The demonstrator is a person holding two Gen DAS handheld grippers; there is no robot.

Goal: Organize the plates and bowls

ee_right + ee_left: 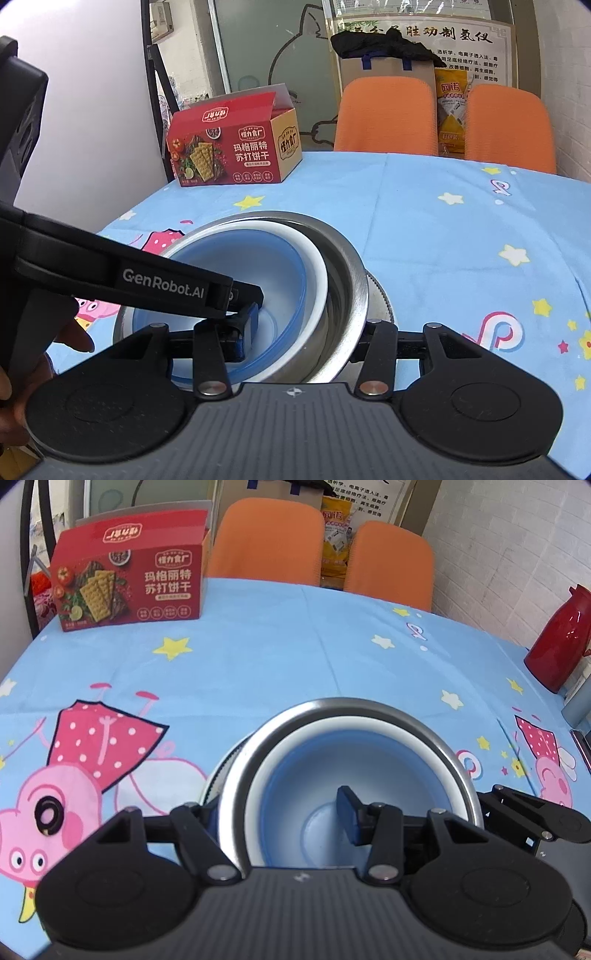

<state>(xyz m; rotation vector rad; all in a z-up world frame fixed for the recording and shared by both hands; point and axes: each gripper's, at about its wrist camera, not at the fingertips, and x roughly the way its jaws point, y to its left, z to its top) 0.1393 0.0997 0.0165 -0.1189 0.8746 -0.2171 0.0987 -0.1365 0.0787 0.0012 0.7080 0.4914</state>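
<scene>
A steel bowl [458, 760] [351, 273] holds a blue bowl with a white rim [295, 775] [221, 269], which sits tilted inside it. Under them shows the ridged rim of a plate [212, 779] [380, 295]. My left gripper [277, 808] straddles the left wall of both bowls, one finger outside the steel, one finger [254, 319] inside the blue bowl, shut on them. My right gripper [304, 332] straddles the right wall the same way and grips it. Whether the stack rests on the table I cannot tell.
The table has a blue cartoon cloth [295, 657] [461, 258]. A red cracker box [129, 583] [232, 147] stands at the far left. Two orange chairs [266, 542] [384, 114] sit behind the table. A red flask [557, 638] stands at the right edge. A hand [14, 369] holds the left gripper.
</scene>
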